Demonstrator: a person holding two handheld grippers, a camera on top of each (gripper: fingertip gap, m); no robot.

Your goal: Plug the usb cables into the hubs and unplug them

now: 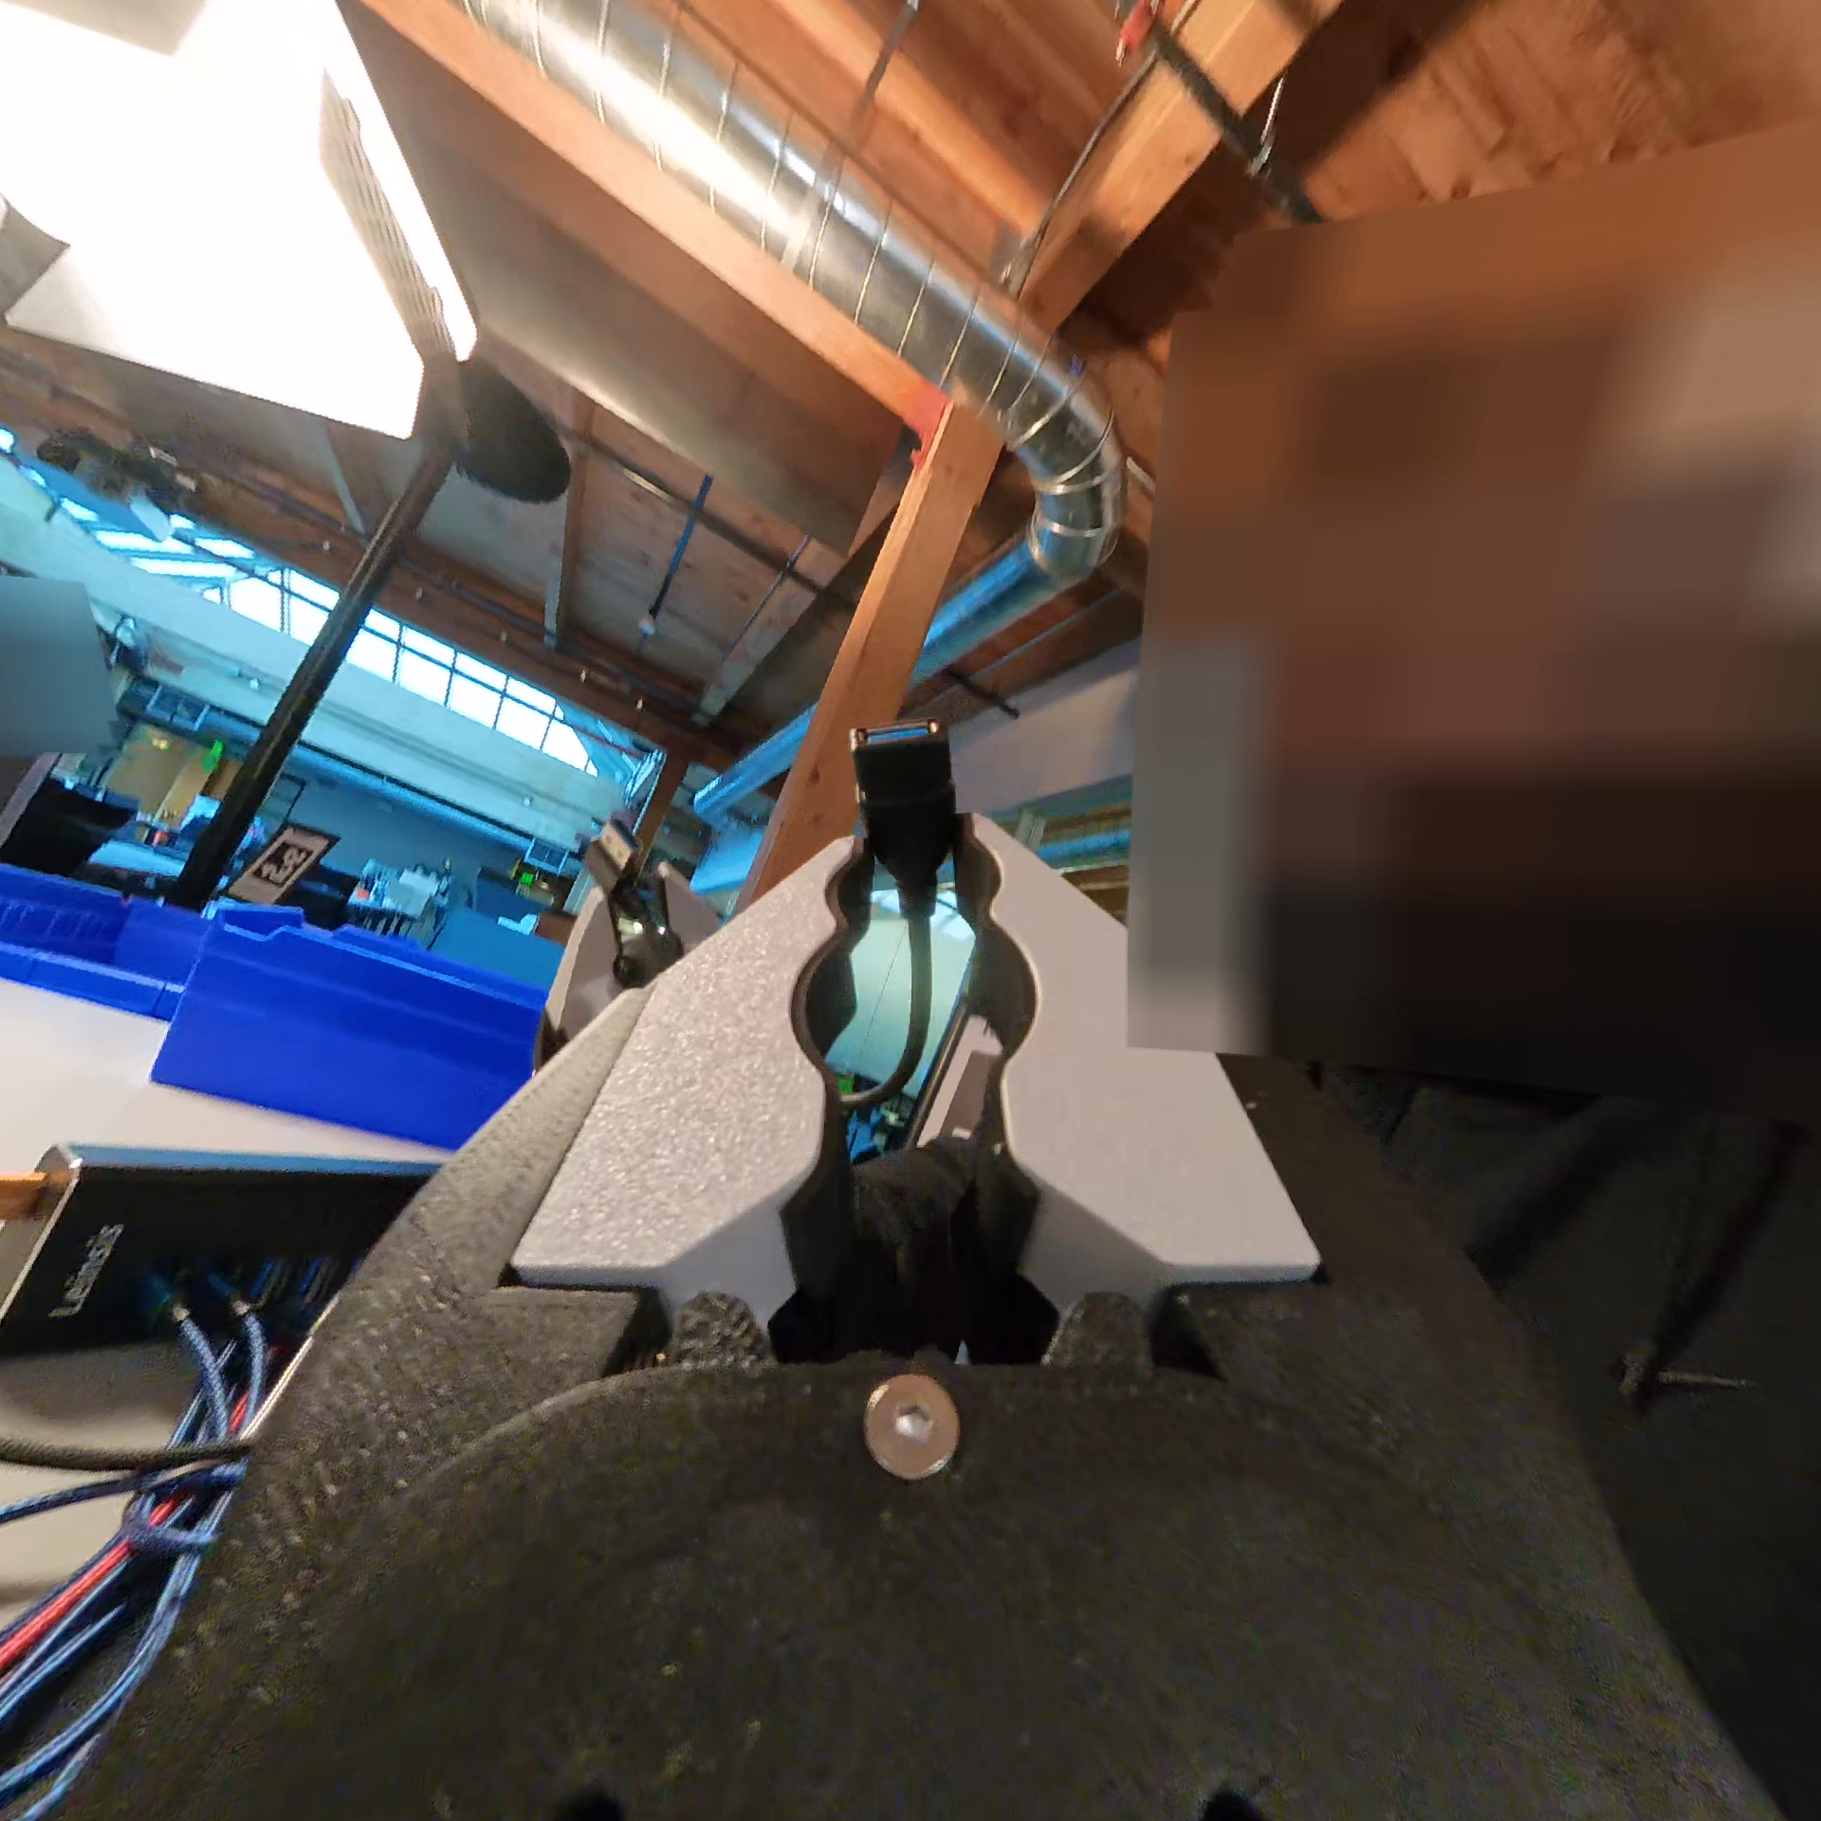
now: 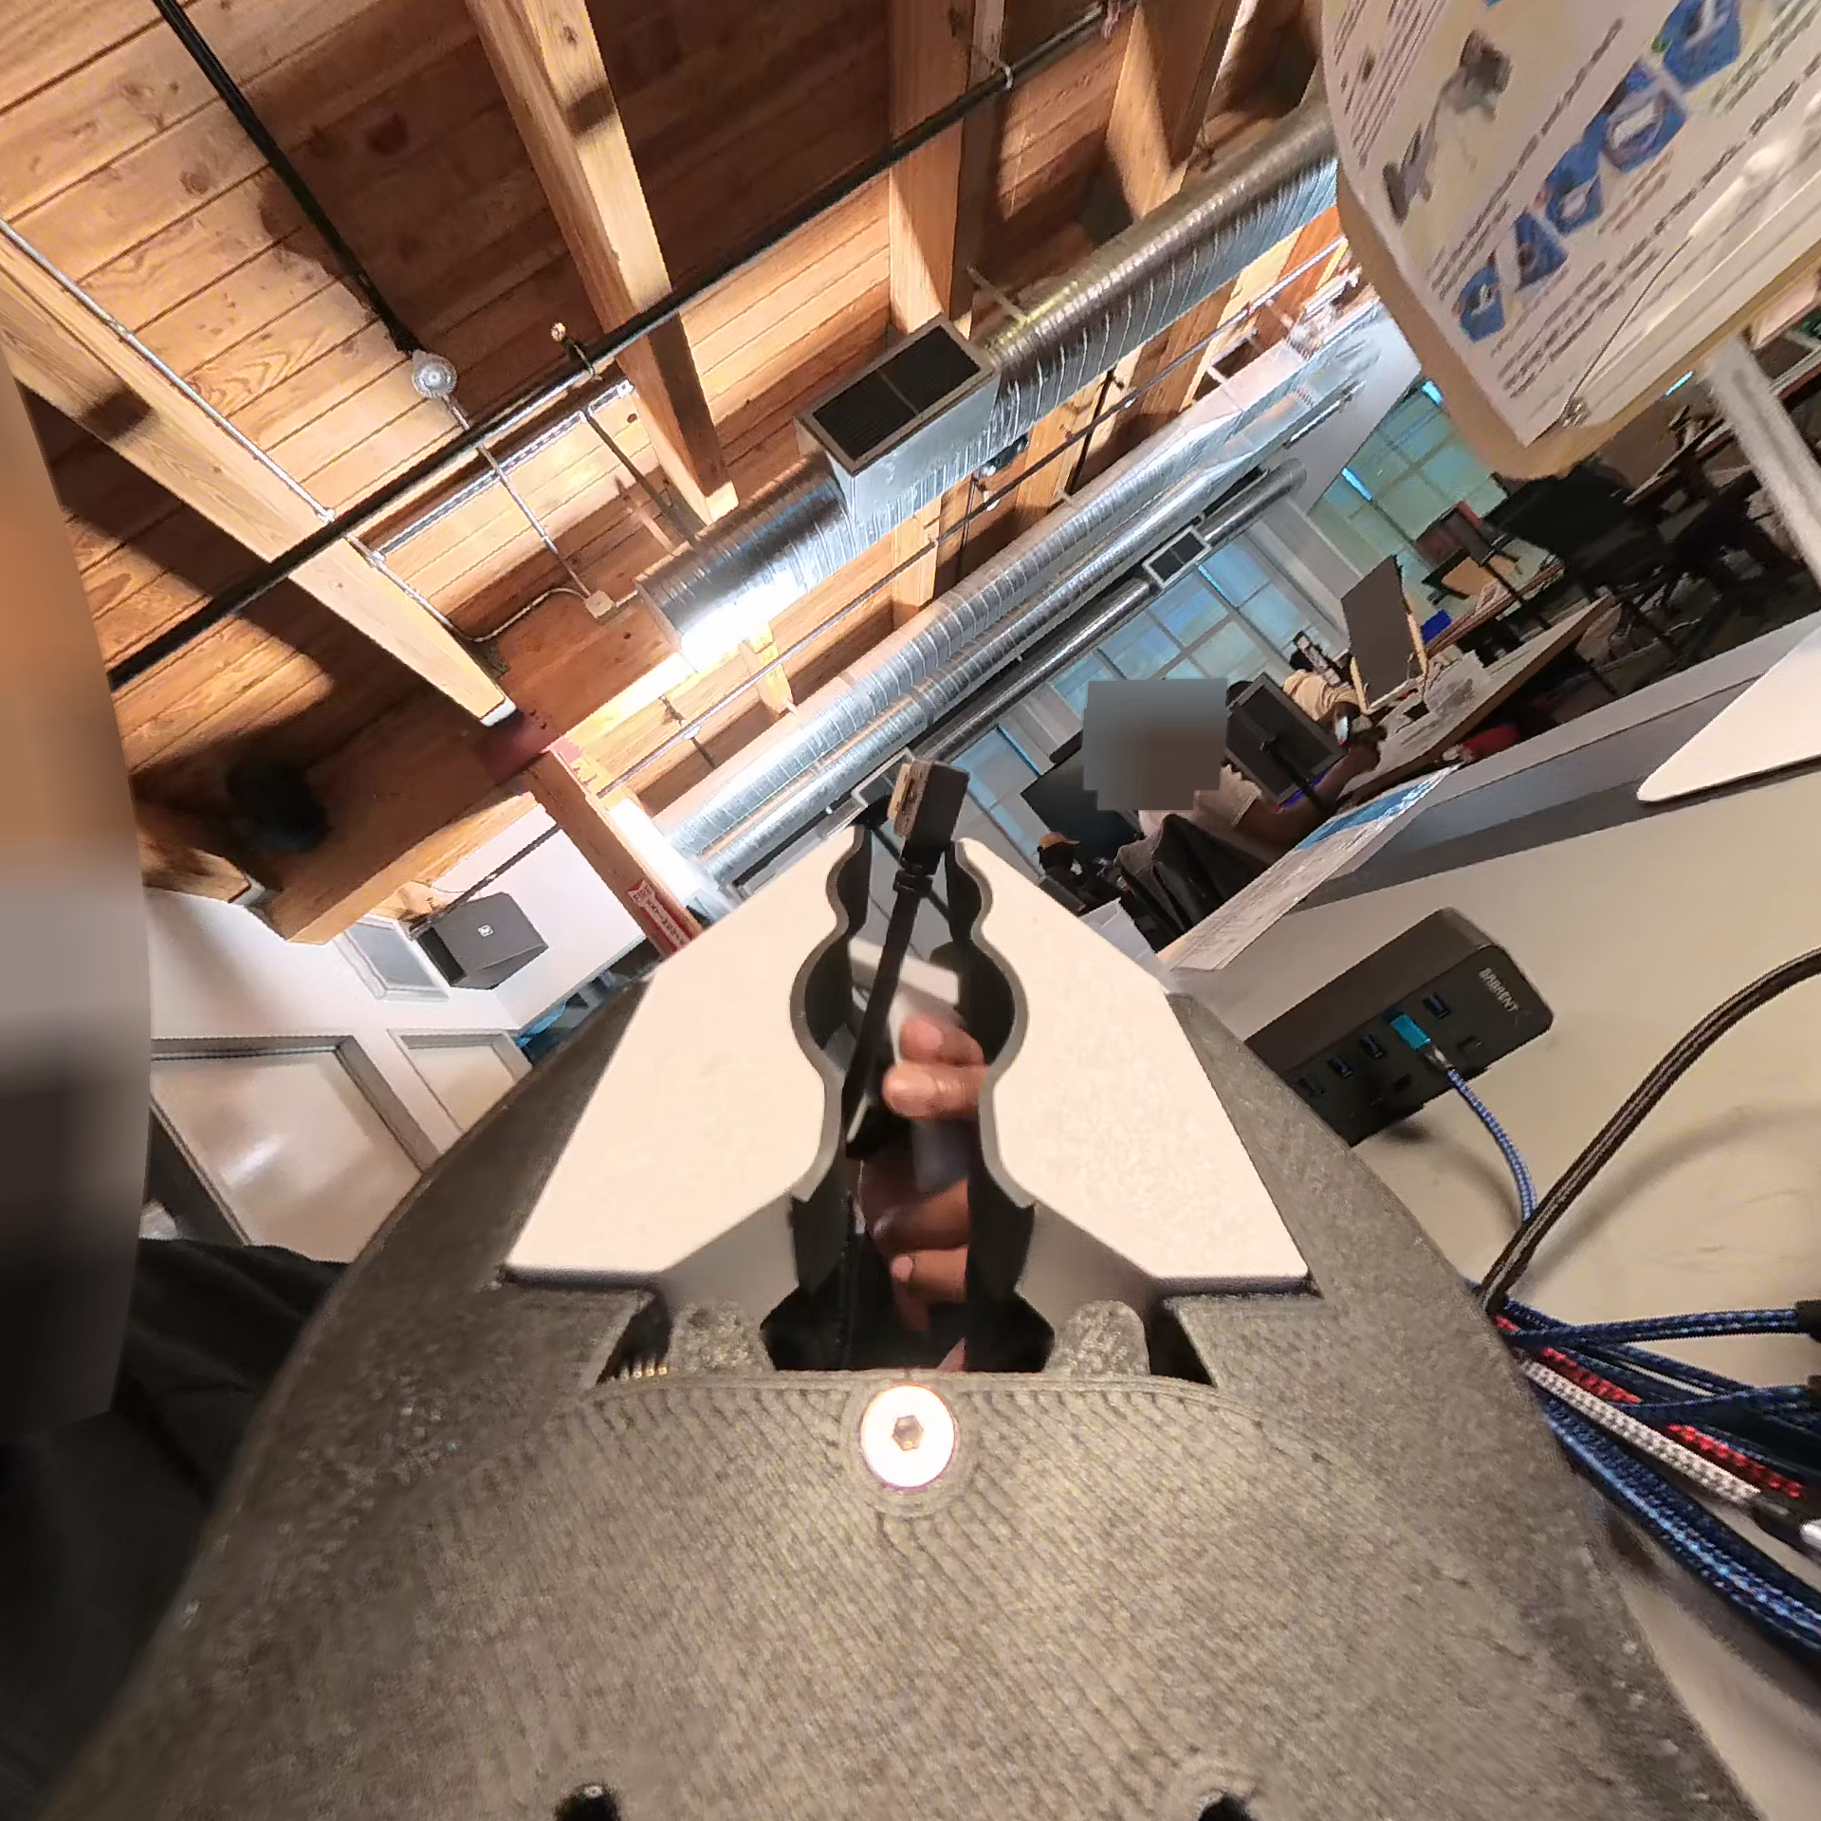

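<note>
My left gripper (image 1: 911,843) is shut on a black USB connector (image 1: 904,774) with a blue insert. The connector sticks up past the fingertips, and its black cable (image 1: 921,985) hangs down between the fingers. My right gripper (image 2: 911,847) is shut on a black USB plug (image 2: 928,793) with a metal end, and its cable (image 2: 887,966) runs down between the fingers. Both grippers point up toward the ceiling. The right gripper also shows farther off in the left wrist view (image 1: 636,911), holding its plug (image 1: 619,838). A black hub (image 2: 1399,1025) lies on the table at the right with a blue braided cable (image 2: 1503,1143) plugged in.
A second black box (image 1: 108,1251) lies at the lower left, with blue and red braided cables (image 1: 148,1537) beside it. More braided cables (image 2: 1675,1409) lie at the lower right. Blue bins (image 1: 335,1015) stand on the white table. A hand (image 2: 931,1084) shows behind the right gripper's fingers. The tips of one gripper are about 12 cm away from the tips of the other. From either gripper's tips it is about 20 cm to the black hub (image 2: 1399,1025).
</note>
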